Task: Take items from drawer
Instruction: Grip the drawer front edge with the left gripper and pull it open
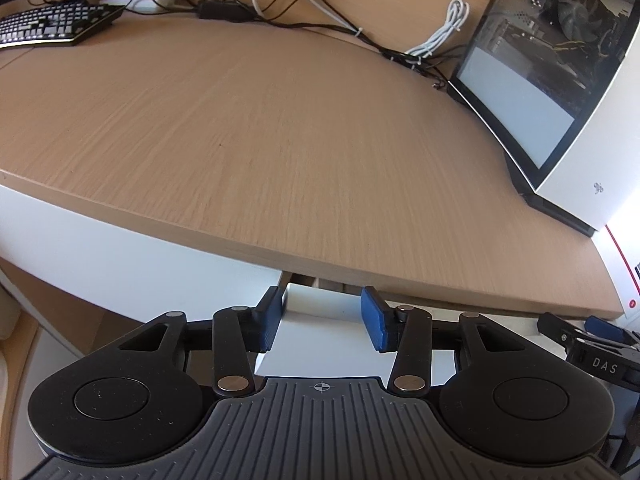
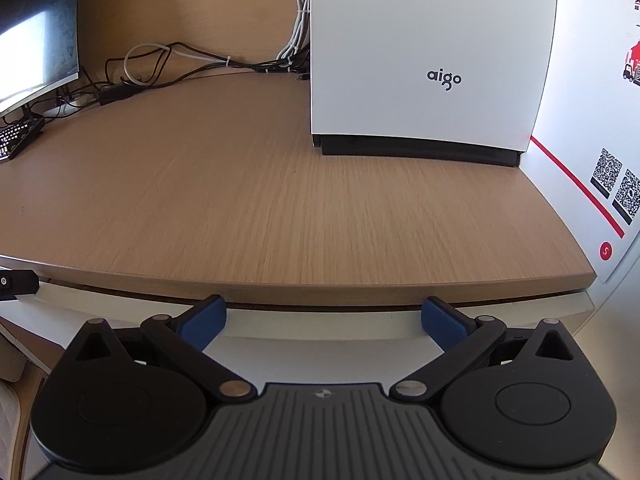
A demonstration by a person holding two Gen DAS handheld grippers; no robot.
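Note:
A white drawer front (image 2: pixel 320 322) runs under the lip of the wooden desk (image 2: pixel 280 200). It stands out only a little, and a narrow gap (image 1: pixel 306 280) shows above its left end. Nothing inside the drawer is visible. My left gripper (image 1: pixel 324 322) is open, its blue pads (image 1: pixel 270 324) straddling the left end of the drawer front (image 1: pixel 320 308). My right gripper (image 2: pixel 324 320) is wide open, close against the drawer's top edge further right, with nothing between its fingers. Each gripper shows at the edge of the other's view: the right gripper (image 1: pixel 592 344) and the left gripper (image 2: pixel 16 282).
A white computer case (image 2: pixel 428 60) stands at the desk's back right, its glass side (image 1: pixel 540 80) facing left. A keyboard (image 1: pixel 52 24), a monitor (image 2: pixel 32 40) and tangled cables (image 1: pixel 300 8) lie along the back. A white panel with QR codes (image 2: pixel 612 184) borders the right.

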